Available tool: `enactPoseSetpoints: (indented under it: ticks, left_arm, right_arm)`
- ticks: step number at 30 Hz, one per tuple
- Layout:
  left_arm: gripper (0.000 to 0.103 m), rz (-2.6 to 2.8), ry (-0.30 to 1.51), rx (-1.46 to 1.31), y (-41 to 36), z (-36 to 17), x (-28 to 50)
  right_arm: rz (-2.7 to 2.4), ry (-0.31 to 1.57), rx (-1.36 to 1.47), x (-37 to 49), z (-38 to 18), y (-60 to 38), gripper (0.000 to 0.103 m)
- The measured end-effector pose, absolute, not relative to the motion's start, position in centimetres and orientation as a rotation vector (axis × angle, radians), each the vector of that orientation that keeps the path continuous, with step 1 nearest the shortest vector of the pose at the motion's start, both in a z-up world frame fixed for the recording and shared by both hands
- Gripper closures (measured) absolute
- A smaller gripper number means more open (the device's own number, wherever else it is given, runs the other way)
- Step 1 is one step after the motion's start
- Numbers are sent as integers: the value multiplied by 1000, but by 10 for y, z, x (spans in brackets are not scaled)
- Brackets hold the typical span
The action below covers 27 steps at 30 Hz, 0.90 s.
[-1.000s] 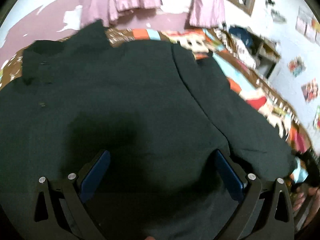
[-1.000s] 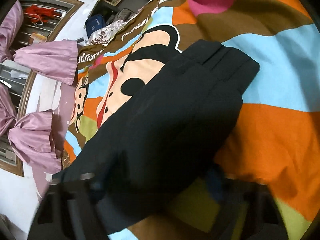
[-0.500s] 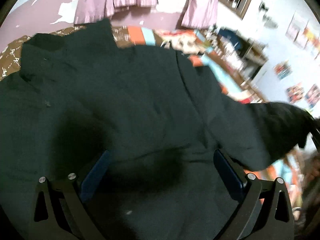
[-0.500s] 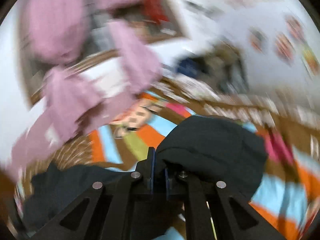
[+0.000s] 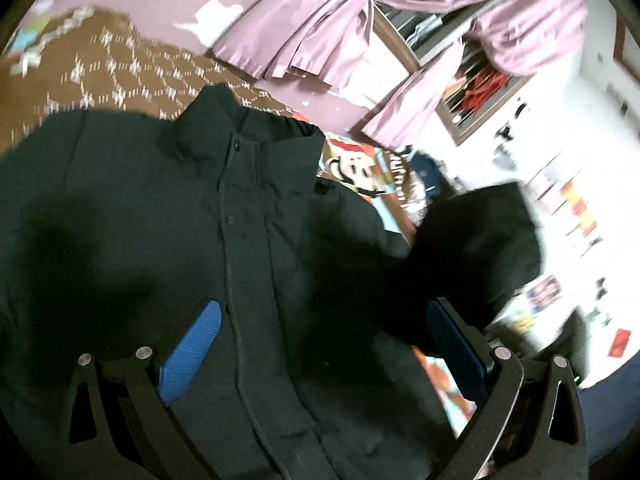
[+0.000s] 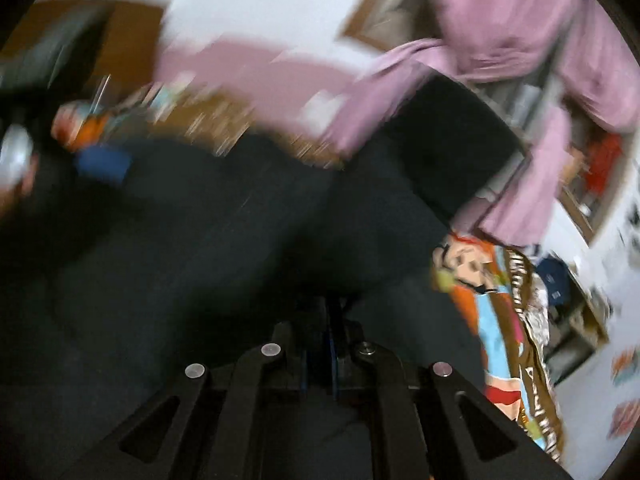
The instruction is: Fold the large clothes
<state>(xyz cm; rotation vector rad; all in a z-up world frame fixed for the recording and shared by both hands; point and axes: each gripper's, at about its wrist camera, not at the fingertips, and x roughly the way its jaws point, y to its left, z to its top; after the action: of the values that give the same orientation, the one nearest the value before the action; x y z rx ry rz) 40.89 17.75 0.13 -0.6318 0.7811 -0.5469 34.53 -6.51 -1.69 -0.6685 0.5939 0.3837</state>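
Observation:
A dark green jacket (image 5: 248,240) lies front-up on the bed, its collar at the far end and its button placket running down the middle. My left gripper (image 5: 320,312) hovers open over the jacket's chest, blue pads wide apart, nothing held. One sleeve (image 5: 480,248) is lifted off the bed at the right. In the blurred right wrist view, my right gripper (image 6: 328,308) pinches dark sleeve fabric between nearly closed jaws that are opening slightly. The sleeve's cuff end (image 6: 452,148) hangs out ahead, above the jacket body (image 6: 200,240).
A cartoon-print bedspread (image 5: 360,168) in brown, orange and blue shows around the jacket, also at the right (image 6: 492,320). Pink curtains (image 5: 320,32) hang over a wood-framed window behind the bed. Cluttered shelves (image 6: 560,288) and a white wall with pictures stand at the right.
My right gripper closed on the sleeve, lifted it off the bedspread and swung it over the jacket. The left gripper stayed open and moved up the jacket toward the collar.

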Motion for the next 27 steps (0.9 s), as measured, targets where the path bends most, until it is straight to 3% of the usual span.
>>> enactPoseSetpoints:
  ticks: [1,3,4,9,12,17,18,19,20,22,23,24,27]
  left_arm:
    - [2,-561,788,-651,175,0,414]
    - [2,-582,815,-673,176,-6,418]
    - [2,-583,839,-679,171,-13,421]
    - [2,-559,1007,-705,161,-49,433]
    - [3,-491,1105,-669,154,-64,449]
    - [4,-486,1028,-494,125,-49,463]
    - [11,-490,1016,-433,116,-44,468]
    - [30,-500,1023,-391,109,-47,469]
    - [37,-483,1047,-329,101,-50,471]
    - [64,-415,1072,-217,92,-55,471]
    - [69,-402,1069,-196,95,-58,470]
    - [89,-375,1058,-180,98,-56,470]
    - [100,-373,1028,-207,111,-46,466]
  right_arm:
    - [402,672,-719,346,-38,-61,89]
    - [447,769,-743,345,-63,-61,68]
    - [472,812,-732,339,-74,-68,62]
    - [497,801,-592,329,-68,-97,29]
    - [494,777,-530,323,-57,-107,29]
    - [417,729,-500,320,-42,-128,27]
    - [394,721,-483,321,-40,-133,27]
    - [379,714,-471,316,-39,-138,26]
    - [356,704,-452,314,-36,-144,26]
    - [320,686,-422,306,-30,-154,26]
    - [302,676,-404,304,-25,-159,26]
    - [285,664,-384,303,-20,-164,26]
    - [255,646,-345,301,-7,-171,25]
